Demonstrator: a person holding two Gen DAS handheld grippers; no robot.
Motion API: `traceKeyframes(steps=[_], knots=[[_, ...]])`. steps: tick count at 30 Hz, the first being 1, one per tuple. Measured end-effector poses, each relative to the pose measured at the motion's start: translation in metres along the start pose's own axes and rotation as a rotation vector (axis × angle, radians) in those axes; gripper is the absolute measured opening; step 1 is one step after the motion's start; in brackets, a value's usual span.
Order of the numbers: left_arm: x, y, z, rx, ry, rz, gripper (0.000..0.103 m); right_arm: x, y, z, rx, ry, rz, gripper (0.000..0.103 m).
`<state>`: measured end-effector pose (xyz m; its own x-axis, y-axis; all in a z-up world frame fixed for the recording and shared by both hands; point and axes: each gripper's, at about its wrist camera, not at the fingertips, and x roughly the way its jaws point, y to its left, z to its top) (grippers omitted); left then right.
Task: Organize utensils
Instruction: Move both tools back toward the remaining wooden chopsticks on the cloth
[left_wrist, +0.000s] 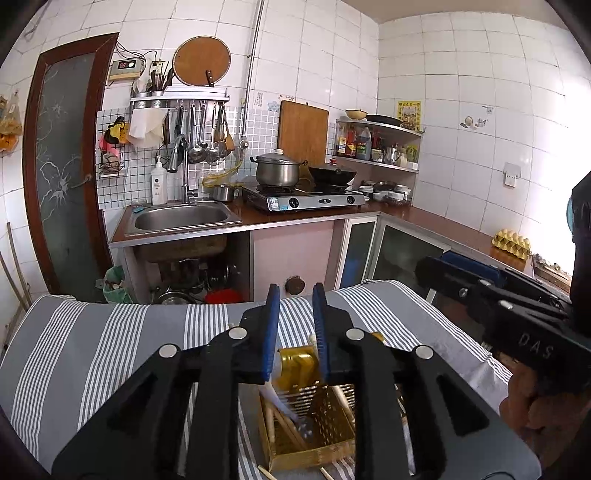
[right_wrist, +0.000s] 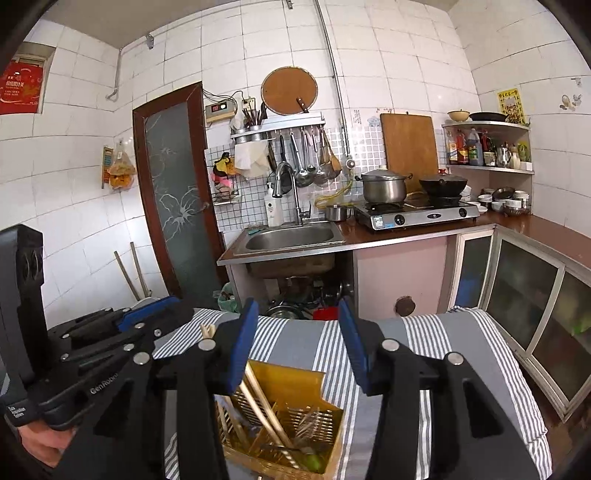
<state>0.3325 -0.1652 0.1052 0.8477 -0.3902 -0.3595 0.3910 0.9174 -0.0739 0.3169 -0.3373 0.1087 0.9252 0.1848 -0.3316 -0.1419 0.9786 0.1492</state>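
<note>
A gold slotted utensil holder (left_wrist: 314, 424) stands on the striped cloth below my left gripper (left_wrist: 295, 295). It holds wooden chopsticks (left_wrist: 273, 424) and a white-handled utensil (left_wrist: 280, 404). My left gripper is open and empty above it. In the right wrist view the same holder (right_wrist: 291, 417) shows chopsticks (right_wrist: 262, 406) leaning inside. My right gripper (right_wrist: 299, 314) is open and empty above the holder. The left gripper (right_wrist: 147, 314) appears at the left, and the right gripper (left_wrist: 443, 266) at the right of the left wrist view.
A grey-and-white striped cloth (left_wrist: 110, 343) covers the table. Loose chopstick tips (right_wrist: 207, 330) lie on the cloth by the left gripper. Beyond are a sink (left_wrist: 181, 218), a gas stove (left_wrist: 306, 199) with pots, and an egg tray (left_wrist: 511, 242) on the counter.
</note>
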Motion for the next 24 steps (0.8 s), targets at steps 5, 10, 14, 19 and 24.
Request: traceKeyframes(steps=[5,10,14,19,24], knots=[[-0.010,0.006,-0.002,-0.001,-0.001,0.027,0.019,-0.011,0.000,-0.001,-0.008,0.000,-0.019,0.046],[-0.023,0.006,-0.009,0.015,0.011,0.057,0.020,-0.026,-0.005,-0.004,-0.004,0.006,-0.044,0.046],[-0.033,0.010,-0.017,0.017,0.029,0.079,0.023,-0.040,-0.006,-0.013,-0.004,0.015,-0.060,0.046],[-0.046,0.022,-0.034,0.001,0.077,0.109,0.027,-0.057,-0.012,-0.031,0.003,0.052,-0.095,0.046],[-0.050,0.040,-0.072,-0.032,0.166,0.117,0.029,-0.065,-0.013,-0.067,0.009,0.121,-0.106,0.046]])
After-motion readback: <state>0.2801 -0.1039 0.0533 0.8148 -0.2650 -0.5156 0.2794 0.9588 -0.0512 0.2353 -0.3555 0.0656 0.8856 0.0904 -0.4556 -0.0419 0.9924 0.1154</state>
